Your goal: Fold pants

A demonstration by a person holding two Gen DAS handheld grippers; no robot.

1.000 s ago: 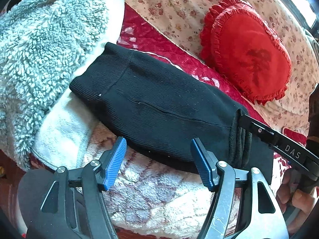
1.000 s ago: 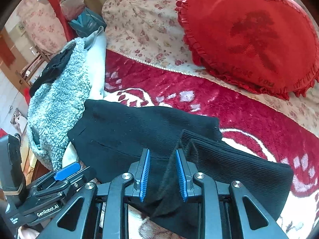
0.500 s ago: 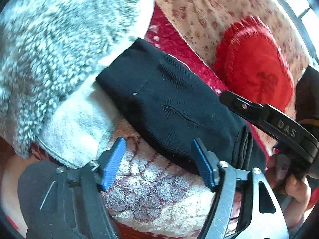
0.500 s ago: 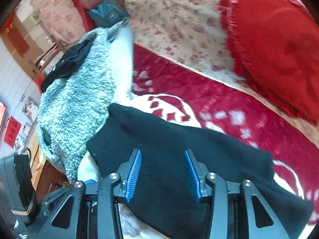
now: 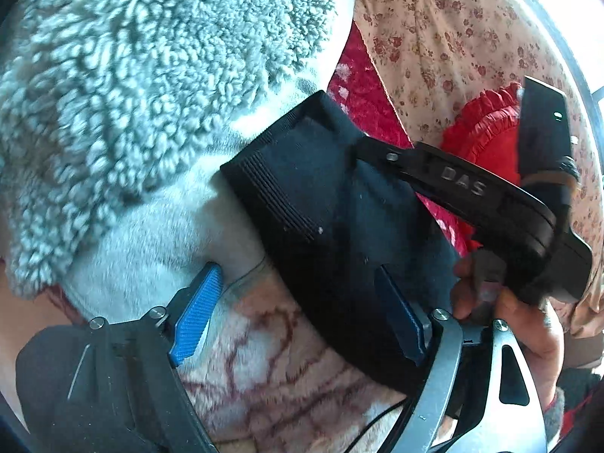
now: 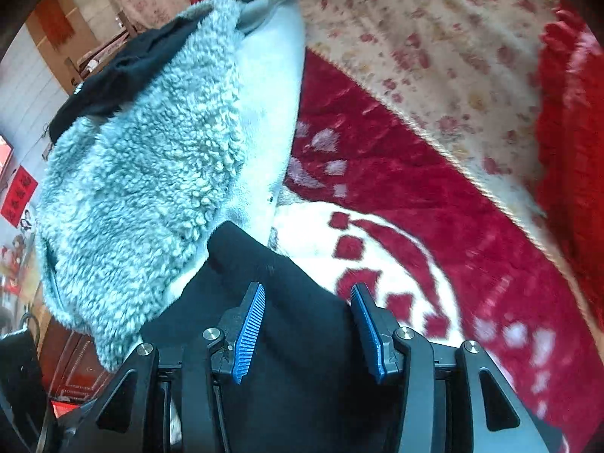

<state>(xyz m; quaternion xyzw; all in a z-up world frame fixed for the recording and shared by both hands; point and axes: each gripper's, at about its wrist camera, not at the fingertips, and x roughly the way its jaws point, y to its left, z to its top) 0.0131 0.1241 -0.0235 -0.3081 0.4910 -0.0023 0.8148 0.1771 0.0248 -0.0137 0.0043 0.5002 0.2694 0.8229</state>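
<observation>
The black ribbed pants point(image 5: 324, 211) lie folded on the red and white blanket point(image 5: 271, 358), their ribbed end touching a fluffy grey fleece. My left gripper point(image 5: 298, 309) is open, its blue pads astride the pants' near edge, the right pad over the black cloth. The other gripper's black body crosses the pants in this view. In the right wrist view the pants point(image 6: 294, 302) lie under my right gripper point(image 6: 307, 317), which is open and empty just above the cloth near their far corner.
A fluffy grey fleece point(image 5: 143, 87) point(image 6: 151, 173) lies on the left against the pants. A red heart pillow point(image 5: 487, 139) point(image 6: 570, 120) sits on the floral cover point(image 6: 415, 37) behind. A dark garment point(image 6: 124, 71) lies atop the fleece. The blanket's edge is near me.
My right gripper opened and let go of the pants' fold, then slid left toward the ribbed end. My left gripper moved in closer to the pants and the fleece.
</observation>
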